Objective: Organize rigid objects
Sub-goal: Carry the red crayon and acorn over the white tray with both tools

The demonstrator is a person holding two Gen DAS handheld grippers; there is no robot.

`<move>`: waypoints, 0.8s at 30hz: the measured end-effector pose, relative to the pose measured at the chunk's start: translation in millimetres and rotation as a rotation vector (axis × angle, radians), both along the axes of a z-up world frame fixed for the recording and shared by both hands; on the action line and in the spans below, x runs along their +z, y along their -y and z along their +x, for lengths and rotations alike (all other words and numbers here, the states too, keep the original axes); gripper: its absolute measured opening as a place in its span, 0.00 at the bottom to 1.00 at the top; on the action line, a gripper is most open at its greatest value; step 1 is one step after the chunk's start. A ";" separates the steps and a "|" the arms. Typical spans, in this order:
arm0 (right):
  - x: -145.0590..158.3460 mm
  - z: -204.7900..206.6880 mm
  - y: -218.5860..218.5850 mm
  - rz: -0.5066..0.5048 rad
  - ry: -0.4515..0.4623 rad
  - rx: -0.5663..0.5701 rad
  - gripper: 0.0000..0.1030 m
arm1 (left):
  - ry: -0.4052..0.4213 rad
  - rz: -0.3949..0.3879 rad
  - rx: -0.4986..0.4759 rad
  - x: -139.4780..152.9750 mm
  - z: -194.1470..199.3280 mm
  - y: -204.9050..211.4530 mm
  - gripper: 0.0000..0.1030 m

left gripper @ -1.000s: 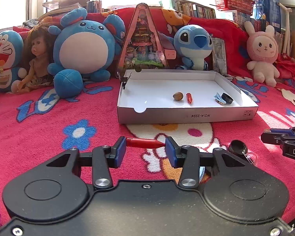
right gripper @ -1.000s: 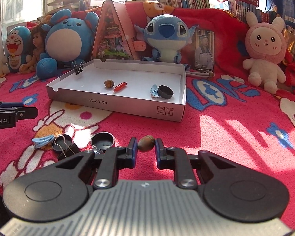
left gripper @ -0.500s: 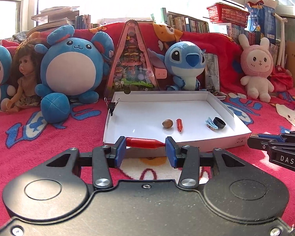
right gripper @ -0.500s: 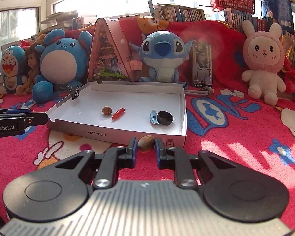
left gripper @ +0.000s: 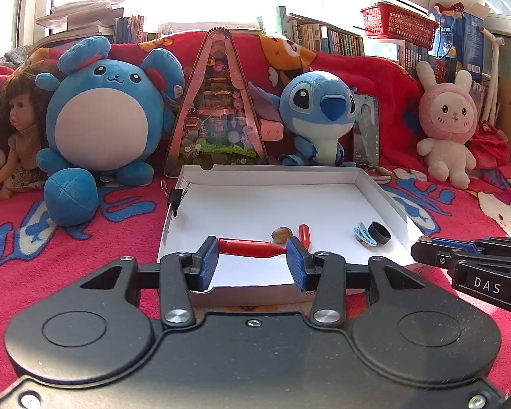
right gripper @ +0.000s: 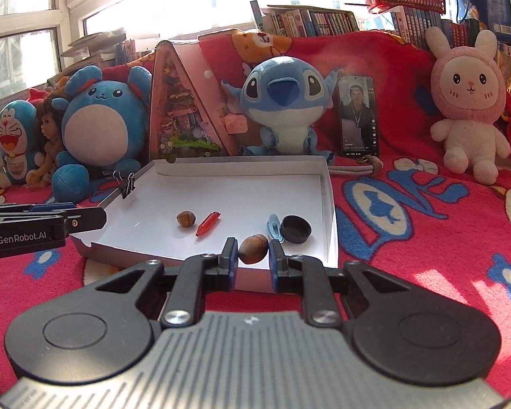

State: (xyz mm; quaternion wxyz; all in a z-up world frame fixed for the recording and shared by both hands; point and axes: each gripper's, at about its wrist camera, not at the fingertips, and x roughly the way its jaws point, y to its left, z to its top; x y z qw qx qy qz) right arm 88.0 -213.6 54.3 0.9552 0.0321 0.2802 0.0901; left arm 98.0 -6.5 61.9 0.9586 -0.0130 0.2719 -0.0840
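- Both grippers have advanced from the red blanket to the white box (left gripper: 381, 192) over the past second; a second ago its front wall lay well ahead of them, and it now sits under their fingertips.
- The left gripper (left gripper: 252, 254) is closed end to end on a red crayon-like stick (left gripper: 247, 247), held crosswise above the box's near edge.
- The right gripper (right gripper: 253, 255) is clamped on a brown nut (right gripper: 253, 248), poised above the near right part of the box floor, close to a blue hair clip (right gripper: 274, 227) and a black cap (right gripper: 295, 229).
- Already lying in the box: a second nut (right gripper: 186, 218) and a shorter red stick (right gripper: 207, 223); a black binder clip (right gripper: 127, 184) grips the left wall.
- Risk, as judged: the round nut may roll on release across the smooth floor, knocking the cap or clip.
- Risk, as judged: the long stick, pinched only at its two ends, could pivot or slip out if the jaws ease unevenly, and land on the blanket short of the wall.
- Risk, as judged: the two grippers are working near each other over one box; a careless lowering could catch the thin cardboard rim and shove the whole box along the soft bedding.
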 end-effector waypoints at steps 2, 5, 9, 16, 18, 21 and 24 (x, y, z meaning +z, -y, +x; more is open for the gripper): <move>0.1 6.0 0.4 0.010 -0.007 -0.003 0.22 | -0.012 -0.006 -0.003 -0.3 7.8 0.7 0.40; -0.2 14.2 2.0 0.030 -0.020 -0.007 0.22 | -0.033 -0.010 0.000 -1.7 20.3 2.1 0.40; -1.7 26.3 4.3 0.053 -0.045 -0.012 0.22 | -0.079 -0.029 0.003 -5.5 39.9 1.7 0.40; -2.3 56.0 10.5 0.098 -0.132 -0.022 0.22 | -0.142 -0.022 0.013 -10.2 71.9 2.1 0.40; -2.1 65.9 12.0 0.114 -0.166 -0.029 0.22 | -0.165 -0.026 0.021 -11.6 81.4 1.8 0.40; -2.5 79.8 13.2 0.147 -0.211 -0.041 0.22 | -0.193 -0.035 0.027 -13.3 94.5 0.3 0.40; -3.9 91.6 12.4 0.181 -0.248 -0.042 0.22 | -0.230 -0.034 0.031 -18.4 108.5 1.1 0.40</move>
